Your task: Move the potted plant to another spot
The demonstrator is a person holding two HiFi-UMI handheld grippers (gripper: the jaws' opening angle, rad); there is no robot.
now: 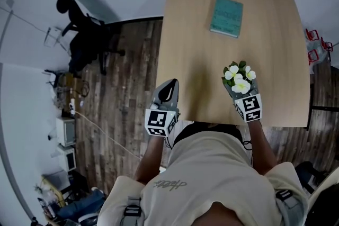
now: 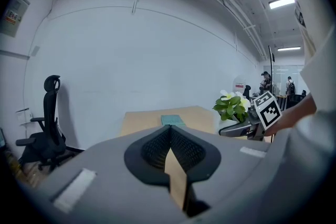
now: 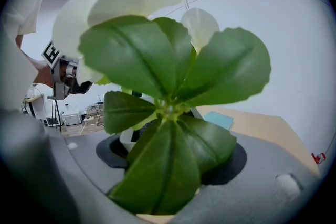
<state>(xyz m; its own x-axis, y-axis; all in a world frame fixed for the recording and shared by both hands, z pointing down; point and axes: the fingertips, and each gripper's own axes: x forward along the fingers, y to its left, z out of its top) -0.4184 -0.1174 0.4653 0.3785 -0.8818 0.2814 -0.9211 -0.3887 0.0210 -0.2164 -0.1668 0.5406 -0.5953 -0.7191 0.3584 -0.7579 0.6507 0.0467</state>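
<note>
Surface: a pale wood surface (image 1: 196, 61), bare except for a teal book (image 1: 226, 17) lying toward its far side.
Potted plant: the potted plant (image 1: 239, 78), with white flowers and green leaves, was over the surface's near right part.
Right tool: the right tool (image 1: 240, 88) had its jaws spread wide, clamped on the plant's base.
Left tool: the left tool (image 1: 168, 87) had its jaws pressed together with nothing in them, at the surface's near left edge.
Room: a dark plank floor (image 1: 127, 71) lay left of the surface, a black office chair (image 1: 85, 29) stood off its far left corner, and a white wall (image 2: 157, 50) rose beyond its far edge.
</note>
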